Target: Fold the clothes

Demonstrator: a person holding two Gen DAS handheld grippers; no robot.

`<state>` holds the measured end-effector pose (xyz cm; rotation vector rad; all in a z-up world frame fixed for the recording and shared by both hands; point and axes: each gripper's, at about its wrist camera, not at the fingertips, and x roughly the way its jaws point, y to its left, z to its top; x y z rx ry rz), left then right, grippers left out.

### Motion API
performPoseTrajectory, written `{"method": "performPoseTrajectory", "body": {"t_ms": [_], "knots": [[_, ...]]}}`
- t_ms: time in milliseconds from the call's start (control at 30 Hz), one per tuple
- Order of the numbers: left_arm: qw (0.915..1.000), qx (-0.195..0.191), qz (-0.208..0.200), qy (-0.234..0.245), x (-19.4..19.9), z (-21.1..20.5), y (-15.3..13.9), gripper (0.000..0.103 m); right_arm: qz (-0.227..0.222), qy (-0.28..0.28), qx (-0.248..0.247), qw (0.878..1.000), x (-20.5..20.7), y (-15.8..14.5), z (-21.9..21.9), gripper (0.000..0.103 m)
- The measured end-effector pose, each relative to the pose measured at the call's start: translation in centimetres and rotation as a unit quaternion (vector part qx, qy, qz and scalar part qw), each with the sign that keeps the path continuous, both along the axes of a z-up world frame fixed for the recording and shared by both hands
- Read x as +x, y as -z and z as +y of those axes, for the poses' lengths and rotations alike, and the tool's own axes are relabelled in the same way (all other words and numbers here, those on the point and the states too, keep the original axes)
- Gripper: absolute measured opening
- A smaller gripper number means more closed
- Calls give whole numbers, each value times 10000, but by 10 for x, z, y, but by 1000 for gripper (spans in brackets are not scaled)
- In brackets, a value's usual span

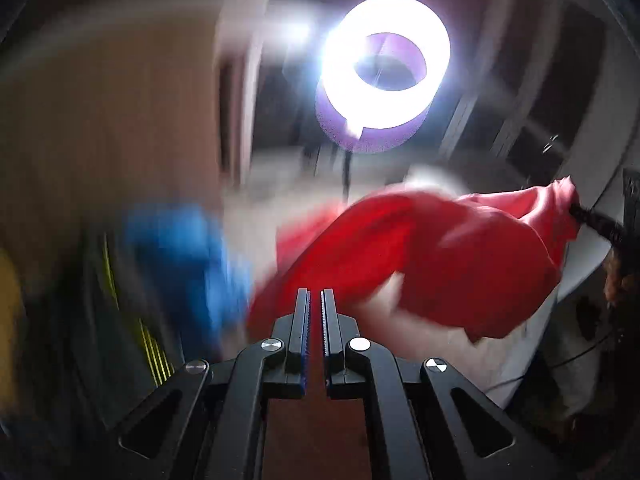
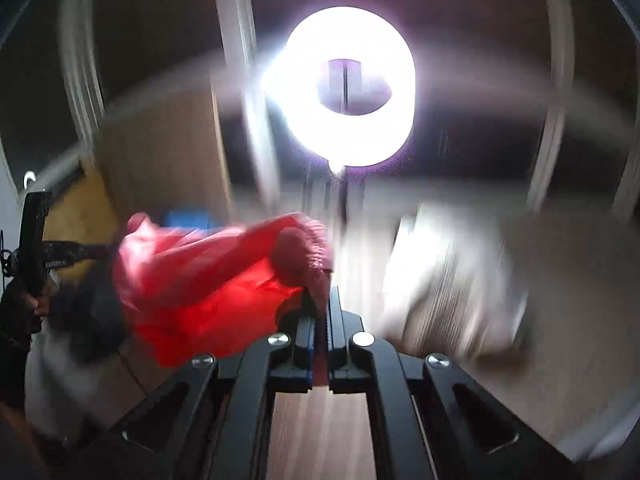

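The red garment (image 2: 208, 280) is off the table and slung in the air between the two grippers; no fold shows in it, so I judge the folding barely begun, with the spreading, squaring and every fold left to do.

The right gripper (image 2: 323, 300) is clenched on a bunched edge of the garment, the cloth gathered into a gathered, ribbed-looking lump just above the jaws and a strip of it running down between them; the left gripper (image 1: 315, 300) has its jaws drawn together to a thin slit. In the right wrist view the far corner of the garment runs out to a dark finger of the left gripper, so it seems pinched there too; in the left wrist view itself the cloth hangs past the tips and I cannot tell whether any of it sits in the slit.

The garment is thin, glossy and bright red, paler where the ring light (image 2: 348, 88) shines through; it sags in a loose swag, creased and billowing, with one corner drawn to a point. Both views are smeared by motion; something blue (image 1: 188, 248) lies blurred beyond it.
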<state>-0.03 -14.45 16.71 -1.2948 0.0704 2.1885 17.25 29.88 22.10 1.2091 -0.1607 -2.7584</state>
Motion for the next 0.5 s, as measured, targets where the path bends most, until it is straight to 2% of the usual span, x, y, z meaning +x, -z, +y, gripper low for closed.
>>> {"method": "performPoseTrajectory", "body": {"t_ms": [67, 100, 167, 200, 233, 267, 300, 367, 433, 500], "knots": [[9964, -270, -770, -222, 12, -19, 61, 2, -1132, -158, -328, 9929, 8, 77, -2, 4], [9928, -360, -1090, -331, 17, -26, 85, 2, -1521, -191, -340, 9876, 11, 102, -4, 4], [9901, -487, -1264, -374, 20, -26, 102, 0, -2364, -403, -441, 9698, 18, 146, -10, 4], [9901, -491, -1262, -357, 20, -25, 105, 1, -2484, -474, -428, 9665, 18, 150, -11, 5], [9912, -461, -1196, -338, 15, -16, 104, 4, -2456, -591, -337, 9670, 16, 144, -12, 5], [9923, -424, -1116, -319, 9, -5, 102, 12, -2416, -711, -241, 9675, 14, 138, -13, 6], [9934, -387, -1036, -300, 4, 5, 99, 16, -2218, -810, -228, 9715, 6, 126, -14, 8], [9952, -328, -883, -278, -9, 22, 97, 23, -1794, -1003, -215, 9784, -10, 100, -17, 20], [9952, -253, -893, -294, -26, 42, 105, 24, -1374, -1136, -142, 9839, -31, 82, -21, 47], [9951, -208, -908, -324, -41, 59, 109, 24, -962, -1198, 1, 9881, -60, 73, -26, 50]]}}
